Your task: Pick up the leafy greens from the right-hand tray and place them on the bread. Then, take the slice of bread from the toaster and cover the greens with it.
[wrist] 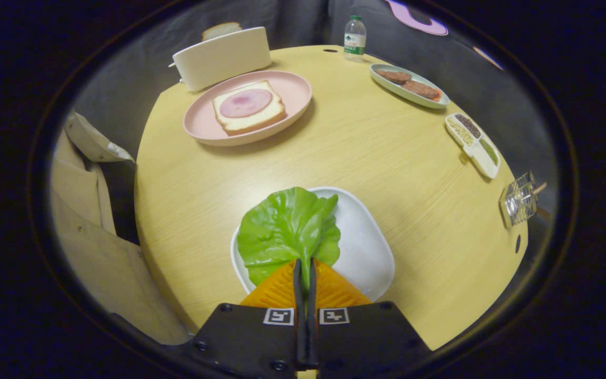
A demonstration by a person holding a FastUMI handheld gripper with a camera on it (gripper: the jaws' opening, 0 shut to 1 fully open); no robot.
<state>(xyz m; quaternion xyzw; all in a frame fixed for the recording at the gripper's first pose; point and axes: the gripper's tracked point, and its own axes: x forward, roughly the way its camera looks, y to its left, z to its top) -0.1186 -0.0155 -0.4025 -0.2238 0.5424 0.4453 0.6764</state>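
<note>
Gripper (305, 266): two orange fingers (276, 289) pressed nearly together, pinching the near stem end of one green lettuce leaf (287, 229). The stem runs down into the narrow gap between the pads; how far in, cannot tell.

The leaf lies over the near-left part of one white tray (366, 247), just ahead of the fingers. The tray's near edge is hidden behind the fingers.

All of it sits on one round wooden table (376, 152).

Beyond, well apart from the leaf: one pink plate (203, 123) with one bread slice (253, 120) on it, one round pink meat slice (246, 102) on top of the bread.

Just behind the plate: one cream toaster (221, 58). One bread slice top (220, 30) pokes out of it, the rest hidden inside.

Far right side: one oval dish (387, 81) with two brown patties (408, 82), one divided tray (487, 166) of small fillings too small to identify, one clear holder (518, 200) at the table edge, distorted and hard to make out. One bottle (355, 38) at the far edge.

A beige sleeve (87, 226) shows left of the table, partly cut off.
</note>
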